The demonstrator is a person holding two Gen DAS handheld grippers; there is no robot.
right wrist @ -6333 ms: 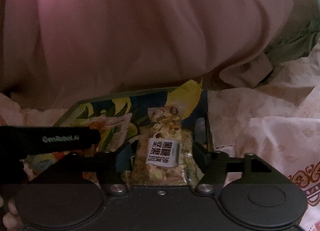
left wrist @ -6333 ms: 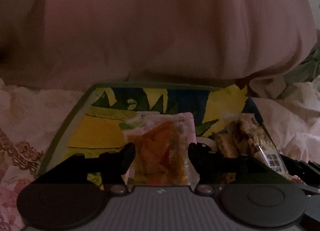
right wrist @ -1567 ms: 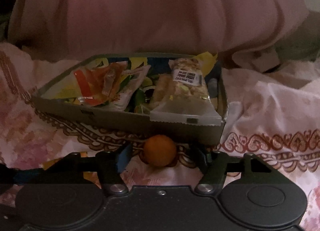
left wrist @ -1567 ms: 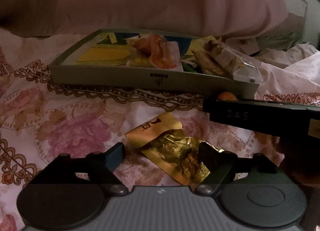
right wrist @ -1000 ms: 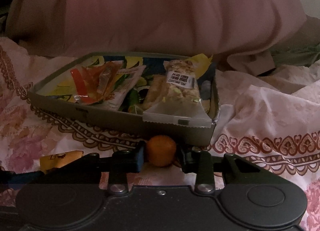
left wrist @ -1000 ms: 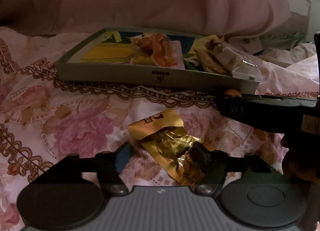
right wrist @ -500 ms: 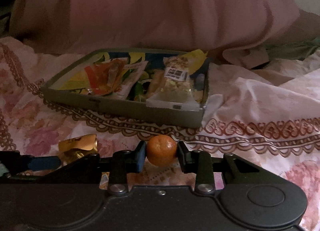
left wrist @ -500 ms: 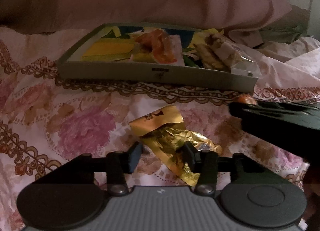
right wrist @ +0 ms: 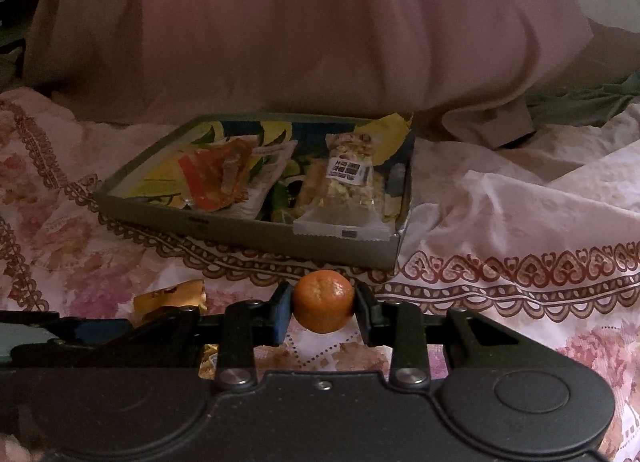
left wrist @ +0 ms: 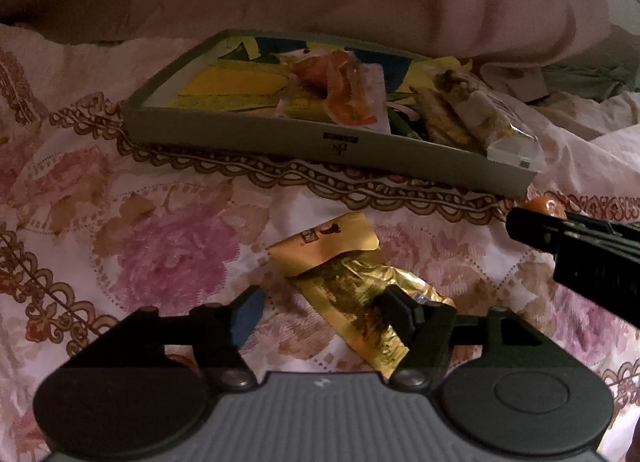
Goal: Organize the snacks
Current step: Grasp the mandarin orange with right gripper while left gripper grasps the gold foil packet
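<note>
- Our right claw [right wrist: 324,308] is clenched on a small mandarin orange [right wrist: 324,301]; both pads press against its sides, and it hangs clear of the bedsheet [right wrist: 520,222] in front of the tray.
- Our left claw [left wrist: 320,312] is opening over a gold foil snack packet [left wrist: 344,278] that lies on the floral bedsheet [left wrist: 160,246]. The packet sits between the fingers. The right finger [left wrist: 400,310] overlaps its crumpled lower end, and we cannot tell whether it touches. The left finger [left wrist: 246,312] stands apart from it.
- The snack tray [right wrist: 240,232], a shallow grey-green box with a leafy yellow and blue print inside, rests on the bedsheet beyond both claws, well apart from the gold packet.
- In the tray we see a clear packet with orange contents [right wrist: 218,176] near the middle, lying on other wrappers, and a clear-wrapped nut-and-grain bar [right wrist: 344,186] with a dark printed label towards the right end. The bar's sealed end reaches over the near wall.
- From the left wrist view the same tray [left wrist: 240,140] shows the orange packet [left wrist: 344,98] and the bar [left wrist: 476,114] side by side, with the left part of the tray floor bare.
- The right claw [left wrist: 532,218] enters that view from the right edge, with a sliver of the orange [left wrist: 546,206] showing above its finger, near the tray's right corner.
- A large pink fabric mound [right wrist: 304,30] rises behind the tray.
</note>
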